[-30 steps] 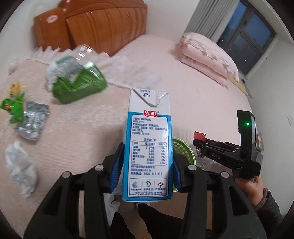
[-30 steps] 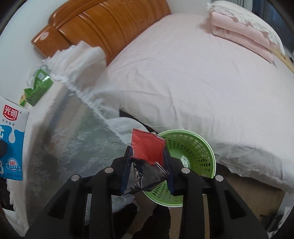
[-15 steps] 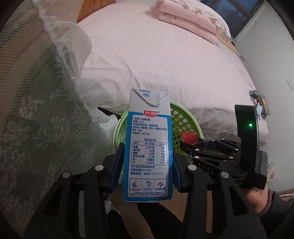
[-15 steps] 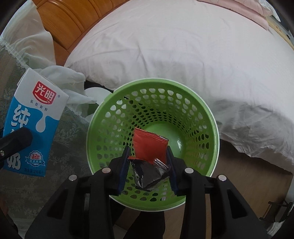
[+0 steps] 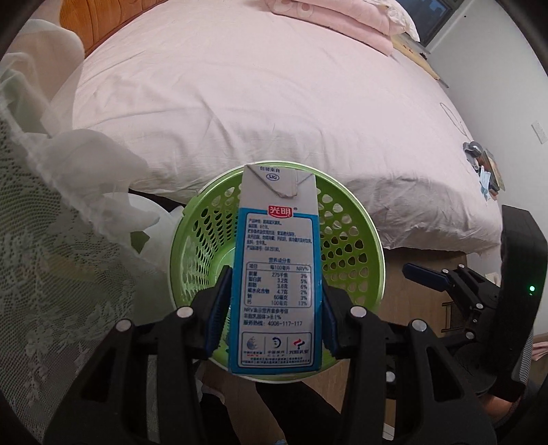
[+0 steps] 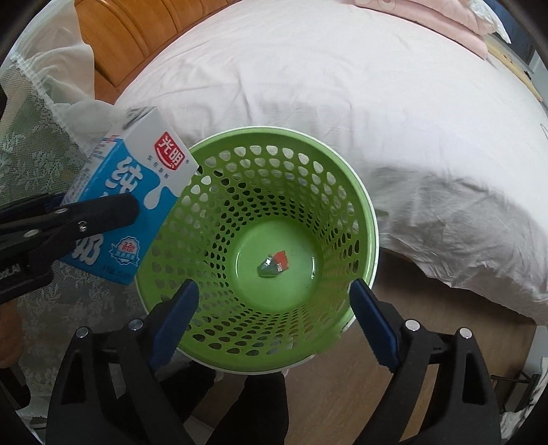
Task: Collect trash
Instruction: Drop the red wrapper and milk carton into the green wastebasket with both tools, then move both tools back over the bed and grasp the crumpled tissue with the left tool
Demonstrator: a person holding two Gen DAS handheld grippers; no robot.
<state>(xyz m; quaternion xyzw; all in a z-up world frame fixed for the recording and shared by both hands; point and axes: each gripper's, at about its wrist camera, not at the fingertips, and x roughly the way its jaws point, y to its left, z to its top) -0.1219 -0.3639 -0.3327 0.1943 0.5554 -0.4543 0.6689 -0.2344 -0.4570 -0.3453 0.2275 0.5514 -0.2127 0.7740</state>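
Domestic bedroom. A bed (image 5: 274, 102) covered with a pale pink sheet fills most of both views, and an orange-brown carved wooden headboard (image 6: 137, 37) stands at its head. Folded pink quilts (image 5: 342, 20) lie stacked on the far side of the mattress. A white lace cloth (image 5: 51, 274) drapes a surface beside the bed. A green perforated plastic wastebasket (image 6: 342, 191) stands on a wood-look floor (image 6: 428, 318) at the bedside, and a dark window (image 5: 435, 17) is set in the white wall behind.
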